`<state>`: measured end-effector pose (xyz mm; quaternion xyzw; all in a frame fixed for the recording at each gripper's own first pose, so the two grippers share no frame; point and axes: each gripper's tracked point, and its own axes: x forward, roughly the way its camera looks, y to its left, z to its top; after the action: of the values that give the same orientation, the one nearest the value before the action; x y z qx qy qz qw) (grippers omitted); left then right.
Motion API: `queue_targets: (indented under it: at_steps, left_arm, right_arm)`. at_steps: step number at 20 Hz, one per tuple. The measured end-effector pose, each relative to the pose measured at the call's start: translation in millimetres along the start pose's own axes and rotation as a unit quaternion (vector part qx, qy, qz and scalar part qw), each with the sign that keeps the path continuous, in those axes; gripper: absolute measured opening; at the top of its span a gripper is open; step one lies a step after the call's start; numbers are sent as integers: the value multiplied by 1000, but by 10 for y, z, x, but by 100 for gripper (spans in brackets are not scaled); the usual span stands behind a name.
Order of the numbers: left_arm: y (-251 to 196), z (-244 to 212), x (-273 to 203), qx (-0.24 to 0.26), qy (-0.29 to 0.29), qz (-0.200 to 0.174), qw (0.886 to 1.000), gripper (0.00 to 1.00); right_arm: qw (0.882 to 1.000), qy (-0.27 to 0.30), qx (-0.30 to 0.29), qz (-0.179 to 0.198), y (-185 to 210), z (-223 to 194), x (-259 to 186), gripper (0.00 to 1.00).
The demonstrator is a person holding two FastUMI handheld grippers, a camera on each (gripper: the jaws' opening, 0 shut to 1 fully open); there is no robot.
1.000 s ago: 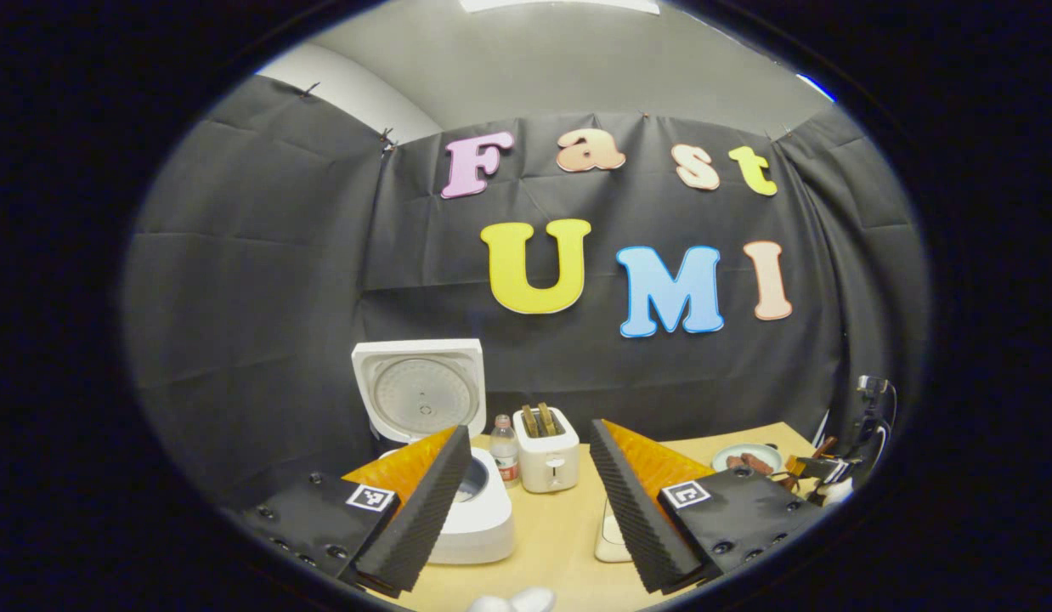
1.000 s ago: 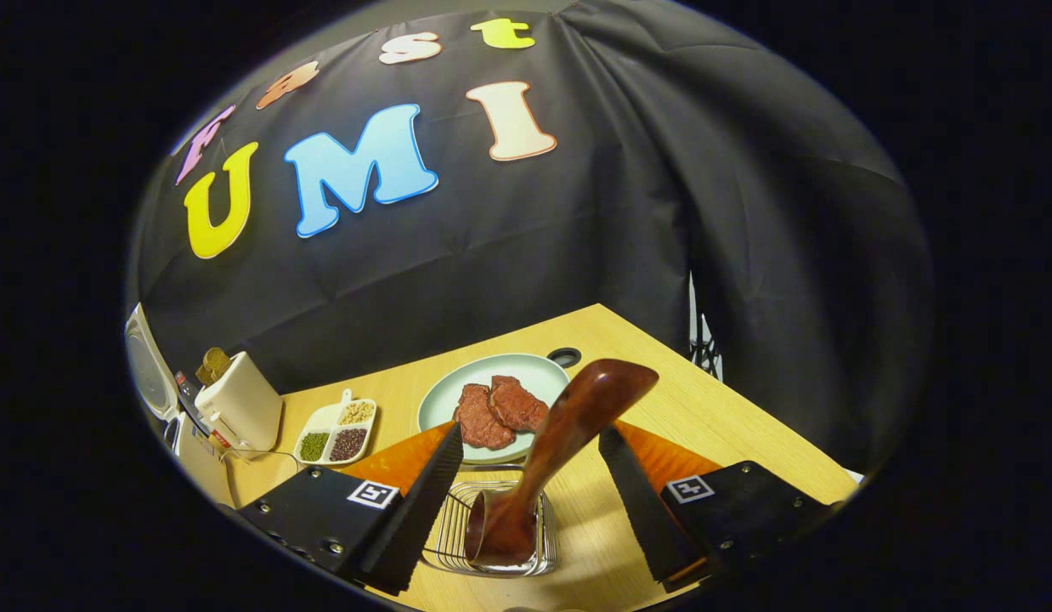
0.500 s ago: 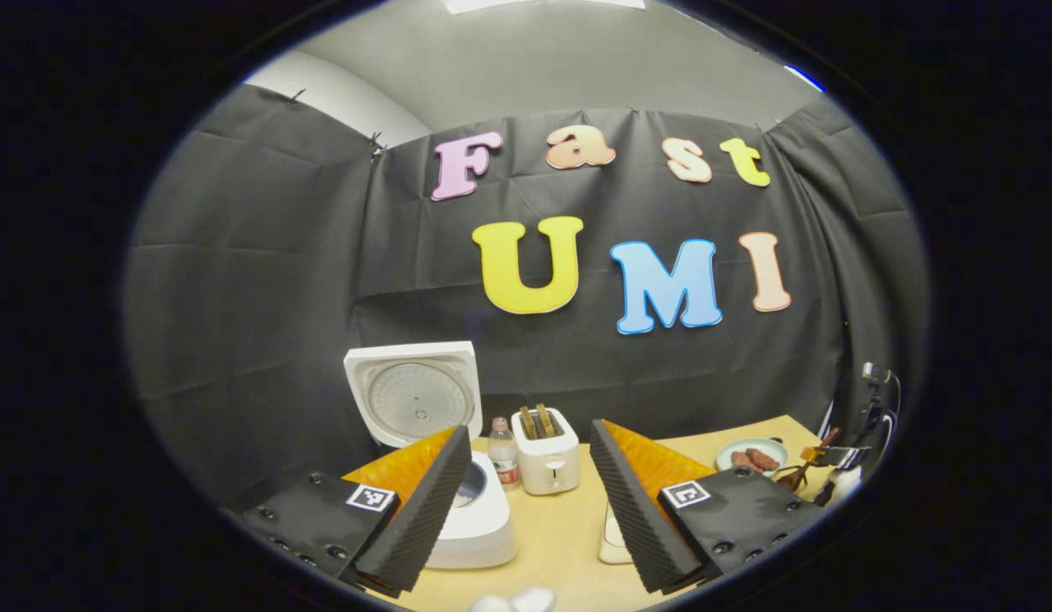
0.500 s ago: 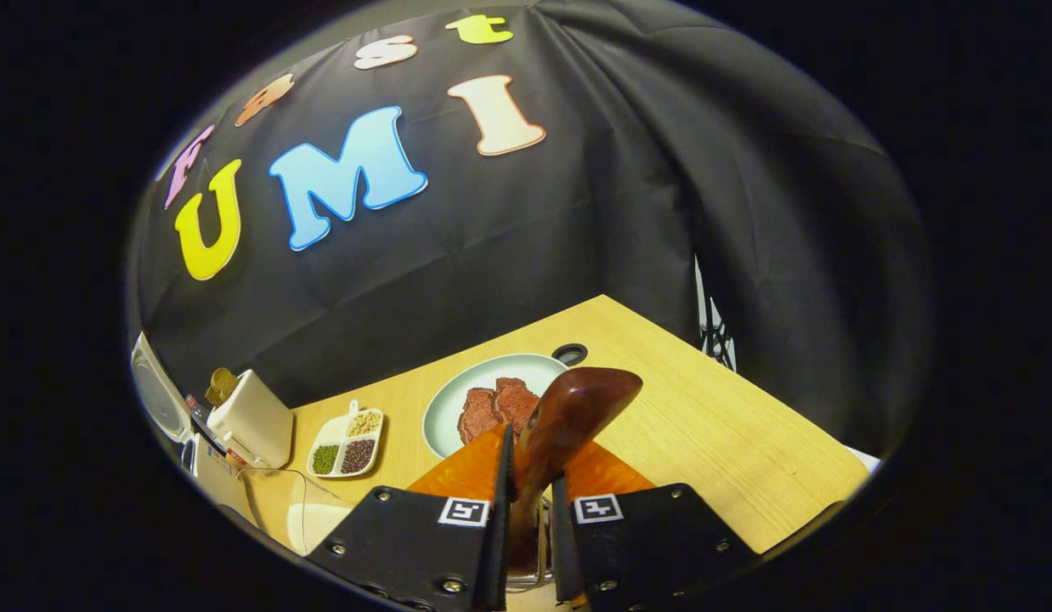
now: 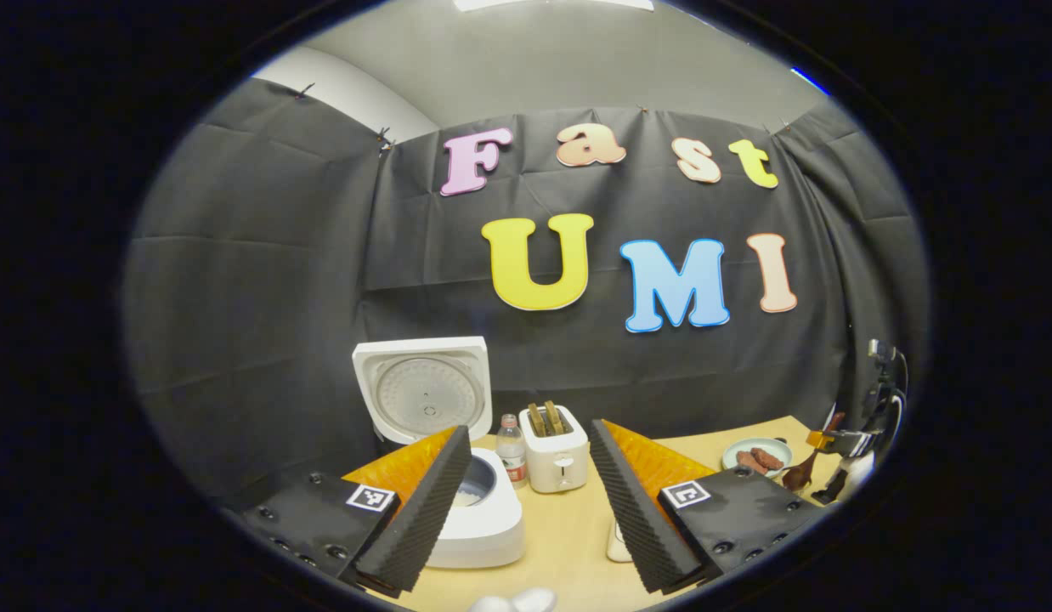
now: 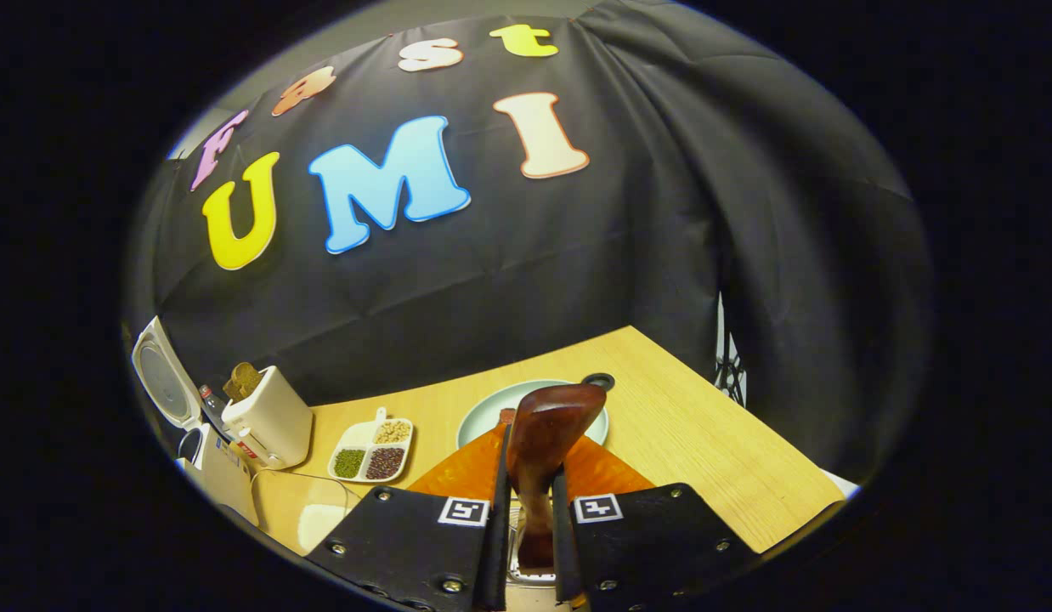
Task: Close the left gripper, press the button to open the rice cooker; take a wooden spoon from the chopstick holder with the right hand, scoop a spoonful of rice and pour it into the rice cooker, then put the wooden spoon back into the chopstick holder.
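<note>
Change: a second ago the right gripper (image 6: pixel 526 476) stood open around the wooden spoon (image 6: pixel 543 433); its fingers now press the handle from both sides.
Wooden spoon: upright, its bowl above the fingertips, before the pale plate (image 6: pixel 483 416).
Left gripper (image 5: pixel 526 476): fingers wide apart, holding nothing.
Rice cooker (image 5: pixel 483 518): lid up, near the worktop's (image 5: pixel 568 527) left edge.
Toaster (image 5: pixel 558 446): beside it, toward the back edge.
</note>
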<state>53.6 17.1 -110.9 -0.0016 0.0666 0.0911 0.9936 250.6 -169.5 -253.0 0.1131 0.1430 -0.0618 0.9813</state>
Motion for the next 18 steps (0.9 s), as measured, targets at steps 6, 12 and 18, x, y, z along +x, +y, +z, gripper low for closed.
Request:
queue_targets:
  at_steps: [6,12,18]
  left_arm:
    - [380,-40,-78,-12,-3,12,1000,100]
    - [764,-32,-171,-19,-11,24,999,100]
    - [1001,-45,-216,-29,-15,32,999,99]
  right_arm:
    - [998,-30,-43,43,734,537,-317,22]
    - [991,-29,-80,107,1763,567,-618,22]
    - [980,-8,-124,156,2516,57,-648,22]
